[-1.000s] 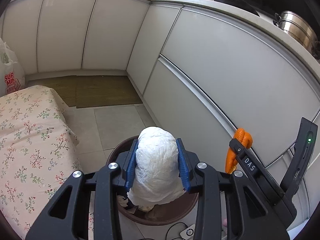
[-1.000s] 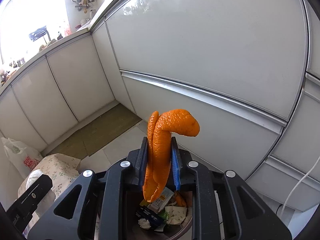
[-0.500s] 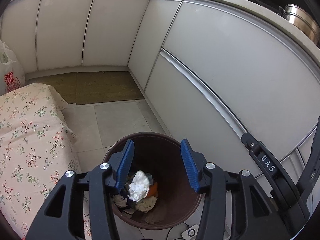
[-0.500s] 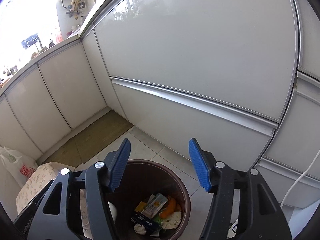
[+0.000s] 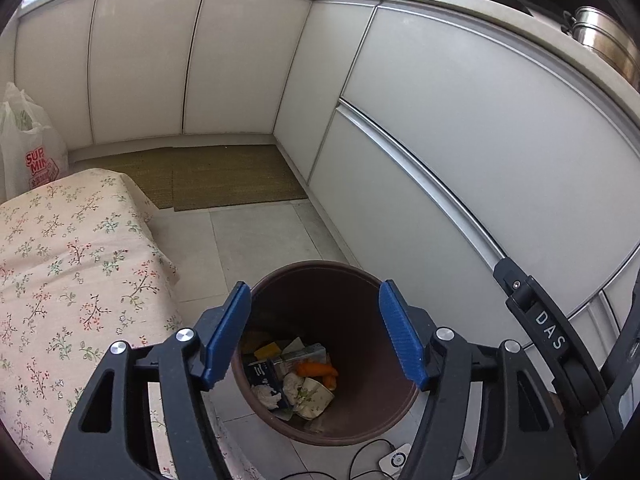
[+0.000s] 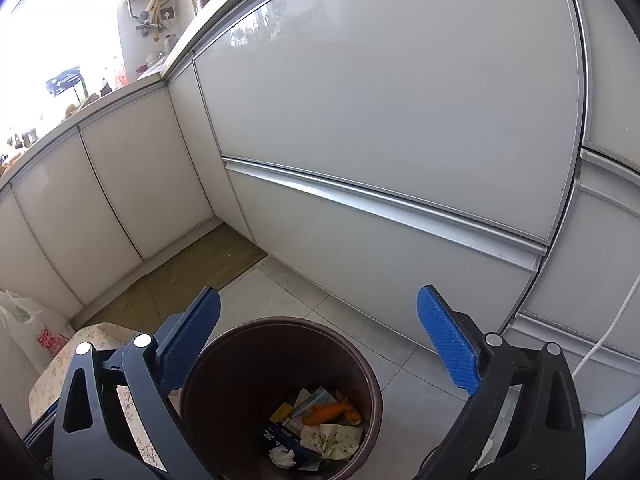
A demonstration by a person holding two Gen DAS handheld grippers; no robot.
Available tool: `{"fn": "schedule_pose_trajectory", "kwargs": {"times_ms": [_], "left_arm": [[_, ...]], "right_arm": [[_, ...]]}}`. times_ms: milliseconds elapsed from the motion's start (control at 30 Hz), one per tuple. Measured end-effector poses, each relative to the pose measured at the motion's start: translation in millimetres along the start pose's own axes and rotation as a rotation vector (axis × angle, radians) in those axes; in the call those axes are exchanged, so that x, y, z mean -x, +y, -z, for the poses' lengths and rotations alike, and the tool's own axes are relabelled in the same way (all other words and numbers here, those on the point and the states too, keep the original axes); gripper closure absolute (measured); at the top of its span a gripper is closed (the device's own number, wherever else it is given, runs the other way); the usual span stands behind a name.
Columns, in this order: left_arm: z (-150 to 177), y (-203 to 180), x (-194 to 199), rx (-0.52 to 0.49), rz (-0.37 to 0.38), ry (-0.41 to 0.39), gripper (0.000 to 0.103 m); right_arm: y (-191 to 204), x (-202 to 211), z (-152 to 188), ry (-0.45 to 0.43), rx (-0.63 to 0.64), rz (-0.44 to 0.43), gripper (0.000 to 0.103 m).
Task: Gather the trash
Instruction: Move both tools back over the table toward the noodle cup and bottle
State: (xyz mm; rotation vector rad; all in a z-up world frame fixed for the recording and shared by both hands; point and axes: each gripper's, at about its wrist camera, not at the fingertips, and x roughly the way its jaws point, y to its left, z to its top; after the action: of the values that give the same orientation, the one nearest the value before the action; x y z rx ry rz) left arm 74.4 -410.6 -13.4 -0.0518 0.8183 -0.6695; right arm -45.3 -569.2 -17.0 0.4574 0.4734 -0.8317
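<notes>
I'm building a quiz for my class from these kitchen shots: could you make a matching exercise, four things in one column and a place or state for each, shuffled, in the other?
Things:
1. orange peel
2. plastic bag
3. left tool
4. woven mat

Places or states:
A. flat on the floor in the cabinet corner
B. open, empty, above the bin
C. lying in the bin among paper scraps
D. standing behind the floral cloth

Pairs: 1-C, 2-D, 3-B, 4-A
</notes>
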Motion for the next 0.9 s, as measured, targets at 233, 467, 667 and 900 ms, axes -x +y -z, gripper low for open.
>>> {"fn": "schedule_pose_trajectory", "kwargs": {"times_ms": [233,467,667,900], "left_arm": [[3.7,12.1,18.1,-0.010,-0.066,-0.021,0.026],[15.8,37.3,43.6,-0.009,-0.140,-0.017,0.025],[28.3,69.7,72.5,0.010,-0.204,-0.020,0.025],[53.1,114.3,106.2,0.041,-0.265,0.016,0.025]], "right_arm": [[18.1,12.7,12.3,0.025,0.083,-0.003,0.007],[42.9,29.8,29.8,0.032,0.186,-0.016,0.007],[61.7,42.7,43.7,0.050,0.249,-0.038,0.007],[84.1,65.8,77.7,0.145,0.341,-0.141,0.007]]}}
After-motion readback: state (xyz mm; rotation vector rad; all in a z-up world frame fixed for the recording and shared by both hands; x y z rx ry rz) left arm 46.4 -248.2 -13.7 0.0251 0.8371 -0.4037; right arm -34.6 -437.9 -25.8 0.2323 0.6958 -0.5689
